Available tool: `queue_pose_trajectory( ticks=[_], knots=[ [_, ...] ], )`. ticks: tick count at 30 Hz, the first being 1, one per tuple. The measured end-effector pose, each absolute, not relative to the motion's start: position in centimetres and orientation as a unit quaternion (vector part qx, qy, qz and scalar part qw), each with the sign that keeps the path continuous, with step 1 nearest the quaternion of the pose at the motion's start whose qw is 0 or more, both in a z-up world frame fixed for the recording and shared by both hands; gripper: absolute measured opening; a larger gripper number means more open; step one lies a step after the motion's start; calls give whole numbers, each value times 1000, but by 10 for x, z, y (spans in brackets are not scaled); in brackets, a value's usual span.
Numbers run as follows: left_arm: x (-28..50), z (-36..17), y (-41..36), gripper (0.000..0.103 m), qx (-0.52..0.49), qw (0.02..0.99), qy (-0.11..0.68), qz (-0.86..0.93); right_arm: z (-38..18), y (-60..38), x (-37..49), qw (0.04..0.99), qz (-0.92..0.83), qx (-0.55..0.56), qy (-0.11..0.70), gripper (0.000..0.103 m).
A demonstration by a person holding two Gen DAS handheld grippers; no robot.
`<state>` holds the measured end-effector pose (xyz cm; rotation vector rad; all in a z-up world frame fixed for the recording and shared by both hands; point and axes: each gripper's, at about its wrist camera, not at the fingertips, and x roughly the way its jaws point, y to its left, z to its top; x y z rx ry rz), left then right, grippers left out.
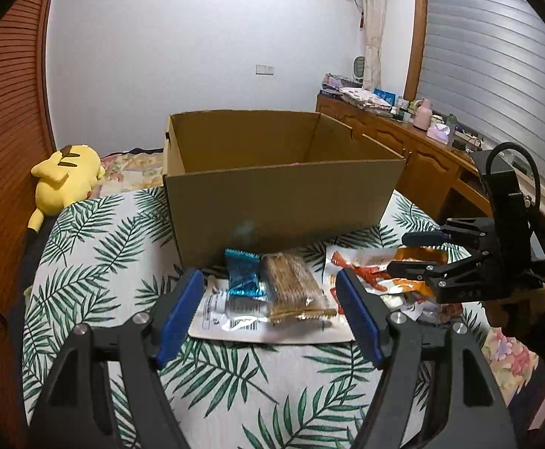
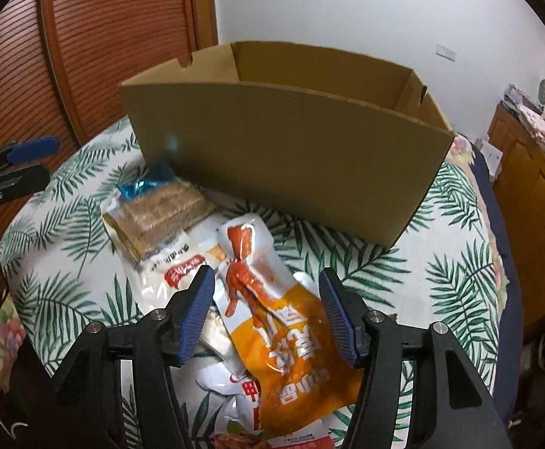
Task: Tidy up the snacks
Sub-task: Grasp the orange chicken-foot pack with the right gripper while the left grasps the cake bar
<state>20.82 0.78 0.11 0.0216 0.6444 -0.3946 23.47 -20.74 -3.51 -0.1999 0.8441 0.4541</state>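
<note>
Orange packet (image 2: 295,344) bears white Chinese characters, unreadable

**Colours and patterns on the bed**

The cloth (image 1: 96,247) is white with dark green palm fronds. The cardboard box (image 1: 280,202) is plain brown. One snack wrapper (image 1: 243,273) is shiny teal-blue; the cracker pack (image 1: 291,288) shows tan-brown biscuits through clear film. The orange pouch (image 2: 291,340) carries white lettering and a red-brown picture on a white top; the pouch under the crackers (image 2: 182,262) is white with a red label. Both grippers (image 1: 268,299) (image 2: 265,314) are black with blue pads. The plush toy (image 1: 64,176) is yellow with brown stripes. The louvred door (image 2: 115,37) is reddish-brown, and the wall (image 1: 197,37) is white.
</note>
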Motion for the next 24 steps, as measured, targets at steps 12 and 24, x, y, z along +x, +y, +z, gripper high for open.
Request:
queue_pose_trajectory(
  ticks=[12, 24],
  knots=[
    [200, 2, 10, 74, 8, 925, 333, -184, -48, -198, 250, 857, 224, -144, 442, 66],
    [198, 9, 5, 74, 8, 919, 350, -181, -67, -188, 267, 808, 258, -165, 502, 66]
  ],
)
